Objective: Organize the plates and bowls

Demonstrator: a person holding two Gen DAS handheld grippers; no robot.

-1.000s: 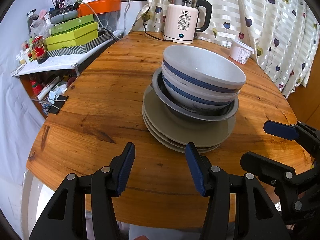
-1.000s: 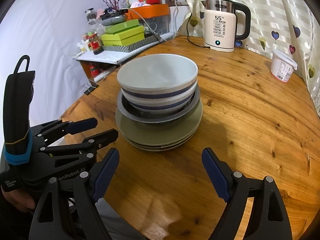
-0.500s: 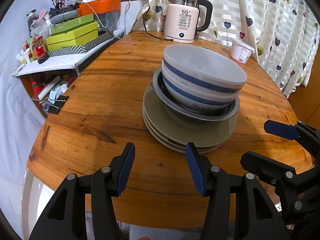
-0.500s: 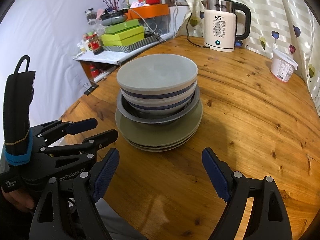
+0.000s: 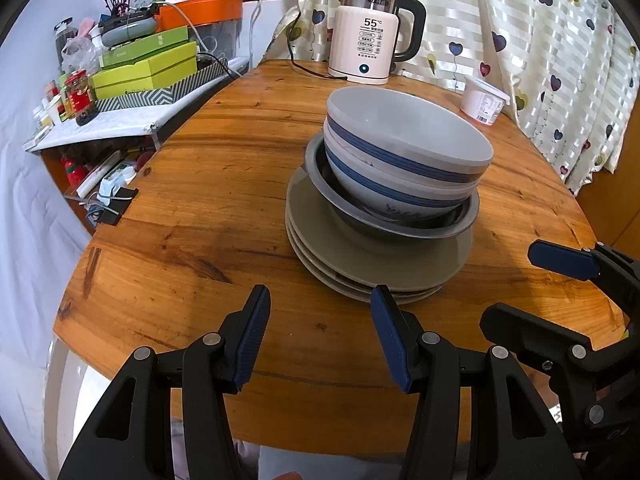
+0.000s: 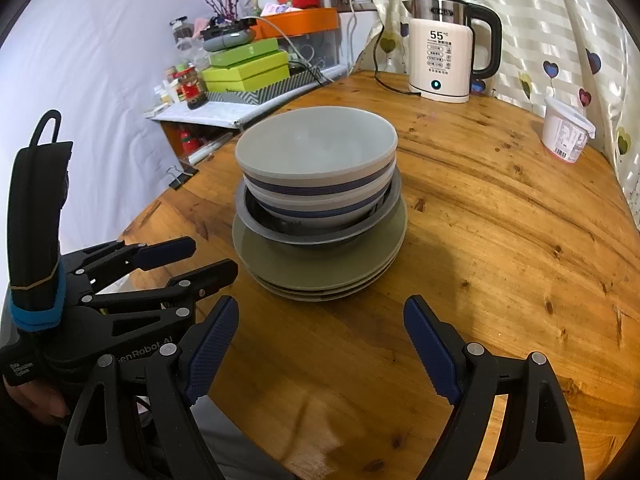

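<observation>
Both tongs point(image 5: 318, 338) point(image 6: 322, 350) agape before round, smooth stacked bowls point(image 5: 404, 156).

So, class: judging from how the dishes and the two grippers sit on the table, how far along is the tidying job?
Done: the plates lie in one pile on the table, with a grey metal bowl on them and two blue-striped bowls nested inside it.
In hand: nothing; the left gripper and right gripper are both open, short of the stack.
Left: nothing loose shows; the job looks finished.
</observation>
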